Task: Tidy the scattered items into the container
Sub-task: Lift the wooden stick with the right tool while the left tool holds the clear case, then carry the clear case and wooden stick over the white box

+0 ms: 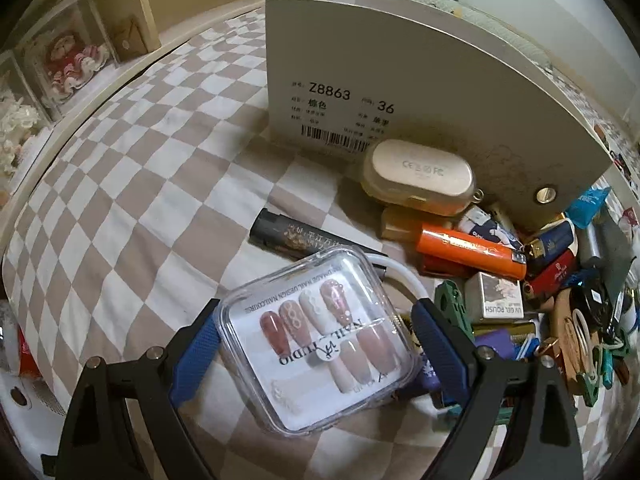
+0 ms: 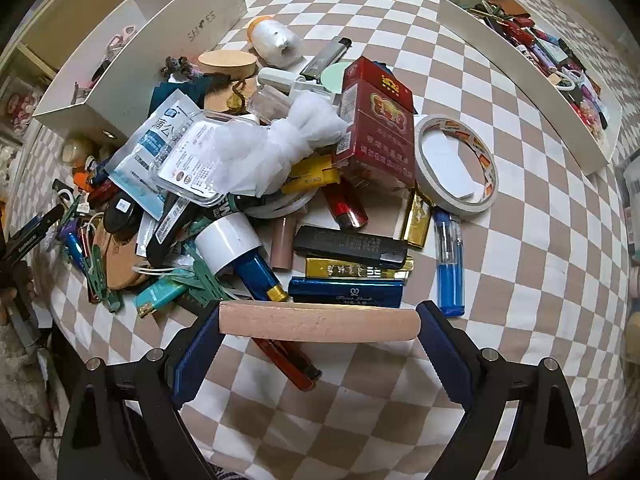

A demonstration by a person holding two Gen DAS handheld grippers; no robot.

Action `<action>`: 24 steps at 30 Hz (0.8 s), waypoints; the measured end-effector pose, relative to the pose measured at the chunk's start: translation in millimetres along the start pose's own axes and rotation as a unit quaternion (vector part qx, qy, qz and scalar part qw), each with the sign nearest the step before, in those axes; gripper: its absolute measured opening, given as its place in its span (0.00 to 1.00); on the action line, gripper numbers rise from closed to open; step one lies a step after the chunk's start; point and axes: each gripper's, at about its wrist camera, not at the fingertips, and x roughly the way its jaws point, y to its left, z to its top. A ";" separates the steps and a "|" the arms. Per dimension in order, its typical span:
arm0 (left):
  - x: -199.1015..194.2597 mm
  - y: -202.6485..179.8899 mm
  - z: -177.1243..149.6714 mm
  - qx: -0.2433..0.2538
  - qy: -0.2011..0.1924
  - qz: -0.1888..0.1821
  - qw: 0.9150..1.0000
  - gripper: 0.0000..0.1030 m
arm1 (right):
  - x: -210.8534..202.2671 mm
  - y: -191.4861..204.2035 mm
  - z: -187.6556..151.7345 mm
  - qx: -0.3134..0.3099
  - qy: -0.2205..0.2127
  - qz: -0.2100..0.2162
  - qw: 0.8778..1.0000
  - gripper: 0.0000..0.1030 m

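In the left wrist view my left gripper (image 1: 316, 336) is open over the checked cloth. A clear case of false nails (image 1: 316, 344) lies tilted between its blue pads, close to the left pad and just off the right one. Right behind it rises the white shoe box's end wall (image 1: 400, 60). In the right wrist view my right gripper (image 2: 318, 320) is shut on a long pink tube (image 2: 318, 320), held crosswise above the near edge of the pile (image 2: 260, 168). The shoe box (image 2: 160, 32) stands at the far left, and a white tray (image 2: 532, 92) with several small items stands far right.
Lighters, clips and a gold earbud case (image 1: 416, 172) crowd the box's foot. The pile holds a red cigarette pack (image 2: 376, 120), a tape roll (image 2: 456, 164), a blue lighter (image 2: 450, 268) and a red lighter (image 2: 288, 360) under the tube. Bare checked cloth (image 2: 520, 280) lies to the right.
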 end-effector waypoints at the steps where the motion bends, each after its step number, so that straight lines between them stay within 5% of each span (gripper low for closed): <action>1: -0.3 1.3 -0.8 -0.001 0.000 -0.005 1.000 0.86 | 0.1 -1.5 0.4 0.002 -0.001 0.000 1.000 0.91; 24: -50.1 1.0 -3.8 0.024 -0.047 -0.074 0.996 0.81 | -36.1 29.6 16.6 -0.010 -0.051 0.030 0.998 0.91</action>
